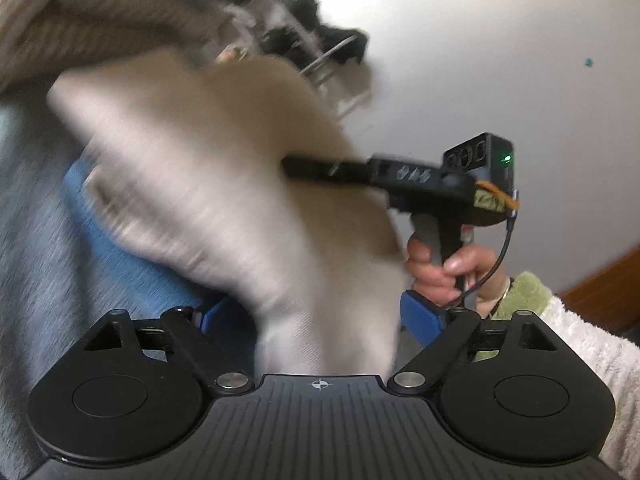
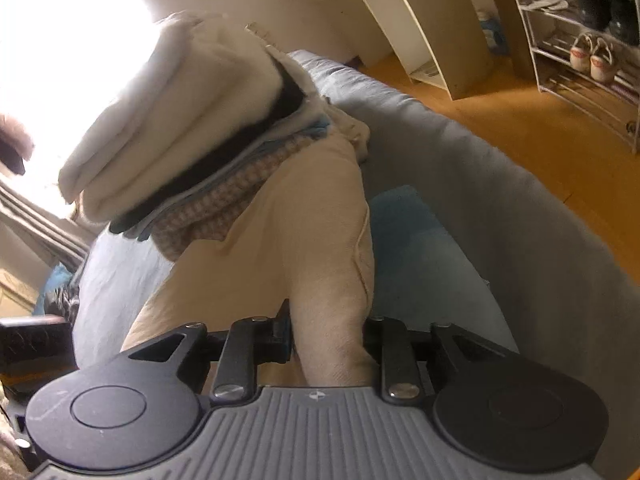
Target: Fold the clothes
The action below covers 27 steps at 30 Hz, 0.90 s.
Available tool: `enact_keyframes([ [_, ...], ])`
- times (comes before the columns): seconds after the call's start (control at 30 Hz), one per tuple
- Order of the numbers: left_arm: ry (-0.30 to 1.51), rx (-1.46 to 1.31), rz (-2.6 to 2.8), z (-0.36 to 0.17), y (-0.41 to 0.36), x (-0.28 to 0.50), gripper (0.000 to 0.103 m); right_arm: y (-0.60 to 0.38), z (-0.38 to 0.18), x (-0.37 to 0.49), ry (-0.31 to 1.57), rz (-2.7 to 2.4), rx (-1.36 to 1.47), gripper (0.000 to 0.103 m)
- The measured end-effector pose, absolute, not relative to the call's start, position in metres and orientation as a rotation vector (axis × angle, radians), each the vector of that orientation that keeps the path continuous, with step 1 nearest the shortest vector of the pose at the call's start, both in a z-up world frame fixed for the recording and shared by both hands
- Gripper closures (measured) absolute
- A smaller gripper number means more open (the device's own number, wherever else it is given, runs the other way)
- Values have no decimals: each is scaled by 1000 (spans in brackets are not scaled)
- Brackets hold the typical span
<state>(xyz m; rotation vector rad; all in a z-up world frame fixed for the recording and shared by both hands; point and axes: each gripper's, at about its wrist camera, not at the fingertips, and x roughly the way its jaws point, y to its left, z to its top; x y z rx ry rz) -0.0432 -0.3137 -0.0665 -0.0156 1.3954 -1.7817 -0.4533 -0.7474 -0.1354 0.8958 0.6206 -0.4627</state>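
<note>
Lying lengthwise from jaws: cream garment [image 2: 280,240]

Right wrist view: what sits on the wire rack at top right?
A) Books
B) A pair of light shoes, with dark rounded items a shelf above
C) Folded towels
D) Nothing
B: a pair of light shoes stands on the wire rack, with dark rounded items on the shelf above.

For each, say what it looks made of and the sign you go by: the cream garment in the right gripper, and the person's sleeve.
Cream garment: probably a soft woven or fine-knit cloth, matte, creasing loosely. Sleeve: likely white fleece, its surface fluffy.
</note>
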Motion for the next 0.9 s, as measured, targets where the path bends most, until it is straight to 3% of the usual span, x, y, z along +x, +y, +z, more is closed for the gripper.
enact_keyframes([
  [0.07, 1421, -42, -1785, -67, -306, -34, 16, -755, -139, -459, 619, -512, 939, 41],
  [0.4, 1302, -113, -1689, -40, -261, 35, 10, -706, -94, -558, 294, -744, 1057, 38],
  [0.47, 1301, -149, -1638, -37, -265, 52, 10, -679, -93, -575, 229, -719, 1129, 32],
  [0.67, 1307, -108, -1491, -38, -302, 60, 12, -588, -134, -579, 83, -592, 1420, 19],
  [0.77, 1268, -49, -1456, -38, -321, 48, 13, -554, -173, -571, 37, -547, 1614, 18],
  [0.9, 1220, 75, -1414, -43, -342, 32, 27, -538, -210, -562, -75, -527, 1766, 17],
])
